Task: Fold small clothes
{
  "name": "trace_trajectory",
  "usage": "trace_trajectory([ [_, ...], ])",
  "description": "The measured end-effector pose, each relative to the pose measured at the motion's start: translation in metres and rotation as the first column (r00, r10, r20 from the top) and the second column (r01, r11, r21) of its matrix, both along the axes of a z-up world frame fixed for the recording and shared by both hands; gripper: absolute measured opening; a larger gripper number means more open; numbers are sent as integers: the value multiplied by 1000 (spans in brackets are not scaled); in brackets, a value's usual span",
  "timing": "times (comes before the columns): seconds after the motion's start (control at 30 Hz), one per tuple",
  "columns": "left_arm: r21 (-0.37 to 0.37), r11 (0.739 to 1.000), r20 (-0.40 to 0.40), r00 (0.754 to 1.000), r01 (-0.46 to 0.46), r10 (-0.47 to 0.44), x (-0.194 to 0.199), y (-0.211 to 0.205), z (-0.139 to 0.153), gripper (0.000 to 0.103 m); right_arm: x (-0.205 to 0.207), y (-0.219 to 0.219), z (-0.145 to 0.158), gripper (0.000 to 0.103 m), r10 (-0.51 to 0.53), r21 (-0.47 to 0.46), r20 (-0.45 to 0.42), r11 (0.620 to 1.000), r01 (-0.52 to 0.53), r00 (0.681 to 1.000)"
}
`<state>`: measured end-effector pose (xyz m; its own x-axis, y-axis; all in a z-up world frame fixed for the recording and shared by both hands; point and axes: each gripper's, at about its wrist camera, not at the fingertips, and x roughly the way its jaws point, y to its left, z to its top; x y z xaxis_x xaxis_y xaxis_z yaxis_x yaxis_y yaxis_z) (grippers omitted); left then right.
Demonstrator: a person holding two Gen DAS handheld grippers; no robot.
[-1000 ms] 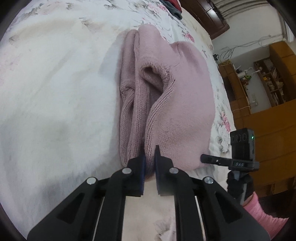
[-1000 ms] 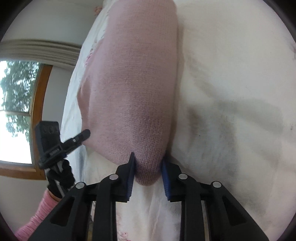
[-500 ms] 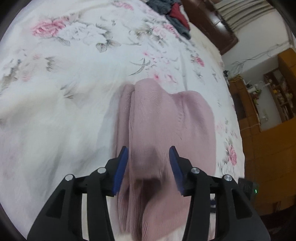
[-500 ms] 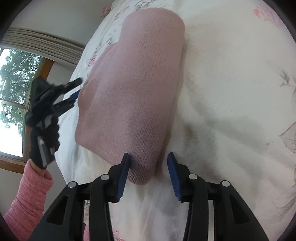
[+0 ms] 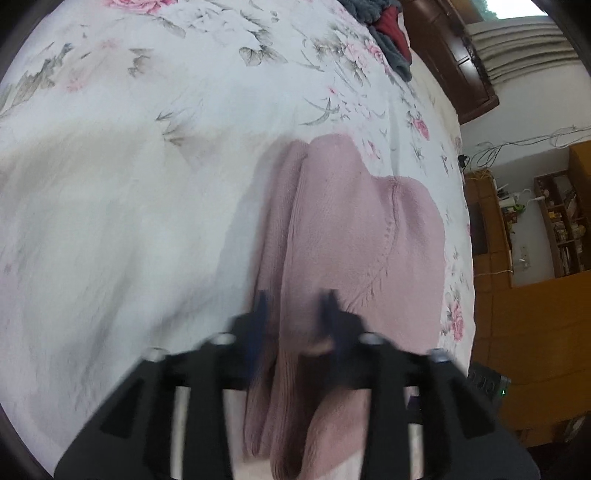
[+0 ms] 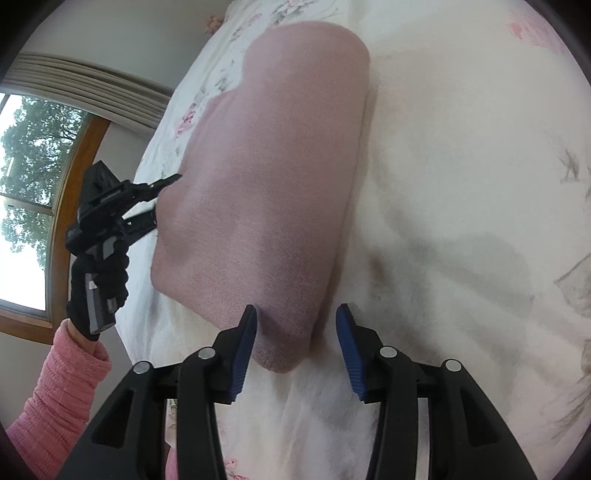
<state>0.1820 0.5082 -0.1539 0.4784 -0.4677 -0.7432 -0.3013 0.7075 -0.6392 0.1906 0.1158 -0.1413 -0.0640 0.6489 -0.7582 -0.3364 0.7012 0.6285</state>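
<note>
Between my right tongs (image 6: 295, 325): near corner of the folded pink knit sweater (image 6: 273, 177), lying flat on the bed (image 6: 461, 184). The blue pads are spread wide, clear of the fabric on both sides, so released. Left tongs (image 5: 295, 310) are motion-blurred in the left wrist view; the pads straddle the sweater's (image 5: 354, 236) ribbed near end with a gap to each side, so they read as released too, nothing gripped. From the right wrist view I see my left tongs (image 6: 155, 199) held off the sweater's left edge, gloved hand (image 6: 98, 280) on the handle, pink sleeve (image 6: 55, 398) below.

No readable writing or labels anywhere.

Edges: right of my right tongs, the long fold edge runs straight away from me. Open bedspread beyond it and left of my left tongs. Far ahead of the left tongs, a pile of dark clothes (image 5: 388, 33), well apart from the sweater. Bed edge sits right of the left tongs, wooden furniture (image 5: 535, 295) past it.
</note>
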Motion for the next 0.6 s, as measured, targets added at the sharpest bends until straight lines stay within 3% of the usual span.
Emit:
trace_trajectory([
  [0.07,12,1000,13,1000,21,-21,-1,1,1,62,5,0,6,57,-9,9,8,1000,9,1000],
  [0.17,-37,998,29,999,43,-42,-1,2,-5,69,18,0,13,59,-28,58,2,998,28,1000],
  [0.33,-117,987,38,994,110,-107,14,-8,-24,71,50,3,8,66,-72,139,-59,987,80,996],
  [0.6,-93,968,75,971,231,-225,40,-26,-38,77,87,12,-22,80,-89,210,-130,971,115,988],
])
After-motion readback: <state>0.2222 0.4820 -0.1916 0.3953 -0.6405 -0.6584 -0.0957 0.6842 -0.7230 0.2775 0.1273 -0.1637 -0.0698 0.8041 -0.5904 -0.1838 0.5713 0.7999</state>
